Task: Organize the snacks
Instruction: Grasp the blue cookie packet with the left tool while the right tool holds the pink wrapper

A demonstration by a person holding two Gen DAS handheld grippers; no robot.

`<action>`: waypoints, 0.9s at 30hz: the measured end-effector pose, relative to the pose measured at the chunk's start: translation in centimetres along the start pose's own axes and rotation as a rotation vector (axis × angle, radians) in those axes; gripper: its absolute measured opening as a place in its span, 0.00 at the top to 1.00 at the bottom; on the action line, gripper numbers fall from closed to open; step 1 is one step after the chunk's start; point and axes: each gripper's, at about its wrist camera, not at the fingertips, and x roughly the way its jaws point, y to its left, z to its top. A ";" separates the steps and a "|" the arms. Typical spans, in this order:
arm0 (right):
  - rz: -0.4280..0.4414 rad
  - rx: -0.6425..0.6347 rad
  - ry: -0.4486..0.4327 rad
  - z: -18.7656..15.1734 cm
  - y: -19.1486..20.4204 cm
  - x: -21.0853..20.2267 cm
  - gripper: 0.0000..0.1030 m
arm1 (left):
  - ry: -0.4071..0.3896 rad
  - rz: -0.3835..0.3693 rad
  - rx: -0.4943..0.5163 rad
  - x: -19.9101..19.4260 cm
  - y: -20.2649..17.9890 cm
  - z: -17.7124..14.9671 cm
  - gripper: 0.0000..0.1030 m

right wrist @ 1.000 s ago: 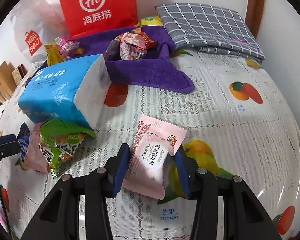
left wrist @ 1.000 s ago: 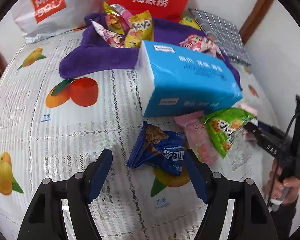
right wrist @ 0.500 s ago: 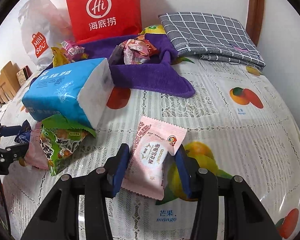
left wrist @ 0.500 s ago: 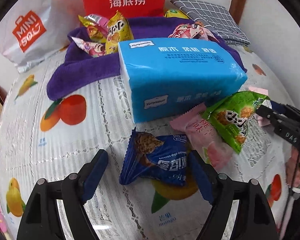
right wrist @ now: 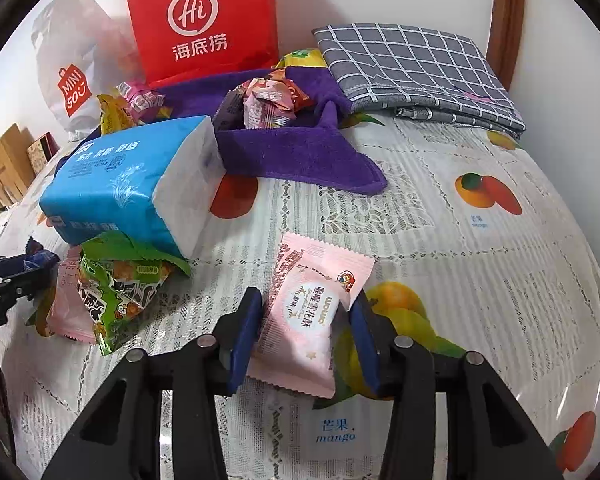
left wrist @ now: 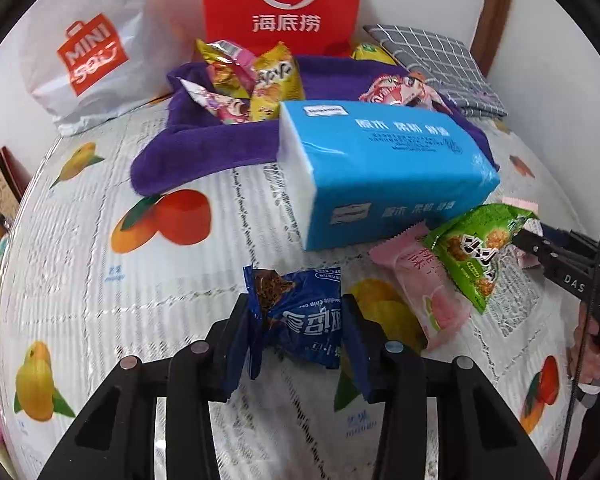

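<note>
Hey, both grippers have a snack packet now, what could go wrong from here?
The left gripper pinches the crumpled blue cookie packet near its edge, so it may slip or crush. The right gripper holds the pink packet. Carrying either to the purple towel could bump the blue tissue pack.

Pink packet (left wrist: 424, 292) partly under green packet (left wrist: 476, 252)

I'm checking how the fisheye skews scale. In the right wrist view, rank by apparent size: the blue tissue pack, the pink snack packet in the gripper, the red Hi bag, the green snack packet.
1. blue tissue pack
2. red Hi bag, close to it
3. pink snack packet, enlarged by nearness
4. green snack packet, partly hidden under the pack, so unsure against the pink one
</note>
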 end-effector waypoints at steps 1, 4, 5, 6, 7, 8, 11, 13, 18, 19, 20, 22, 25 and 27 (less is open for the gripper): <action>0.001 0.005 0.014 0.1 0.0 -0.1 0.62 | -0.003 -0.009 -0.013 -0.3 0.4 0.0 0.60; -0.001 0.011 0.026 0.3 0.0 -0.8 0.64 | -0.002 -0.001 -0.037 -0.6 0.8 0.0 0.61; -0.006 0.007 0.025 0.3 0.1 -1.0 0.64 | -0.004 -0.002 -0.043 -0.7 0.9 0.1 0.61; -0.014 0.002 0.021 0.3 0.2 -1.4 0.64 | -0.009 -0.011 -0.048 -1.0 1.1 0.1 0.61; -0.020 -0.001 0.013 0.4 0.4 -1.9 0.64 | -0.011 -0.031 -0.059 -1.3 1.4 0.2 0.61; -0.019 -0.003 0.006 0.4 0.6 -2.4 0.64 | -0.012 -0.050 -0.067 -1.6 1.5 0.2 0.61; -0.005 -0.008 -0.016 0.8 1.2 -3.9 0.64 | -0.024 -0.100 -0.089 -2.4 1.8 0.6 0.61; -0.007 -0.021 -0.034 1.3 1.9 -4.9 0.64 | -0.037 -0.111 -0.093 -3.0 1.9 0.9 0.61; 0.019 -0.025 -0.061 2.5 2.9 -6.9 0.64 | -0.070 -0.133 -0.096 -4.4 1.8 1.7 0.61; 0.027 -0.021 -0.066 2.9 3.1 -7.2 0.64 | -0.076 -0.150 -0.099 -4.6 1.9 1.9 0.61; 0.034 -0.017 -0.072 3.2 3.2 -7.6 0.64 | -0.080 -0.162 -0.103 -4.8 2.0 2.1 0.61; 0.039 -0.012 -0.080 3.8 3.5 -8.0 0.64 | -0.089 -0.170 -0.105 -5.2 2.0 2.6 0.61; 0.030 -0.019 -0.093 4.6 4.1 -8.5 0.64 | -0.109 -0.162 -0.098 -5.7 1.9 3.4 0.61; 0.019 -0.034 -0.109 5.2 4.5 -8.8 0.64 | -0.120 -0.167 -0.098 -6.1 2.0 4.0 0.61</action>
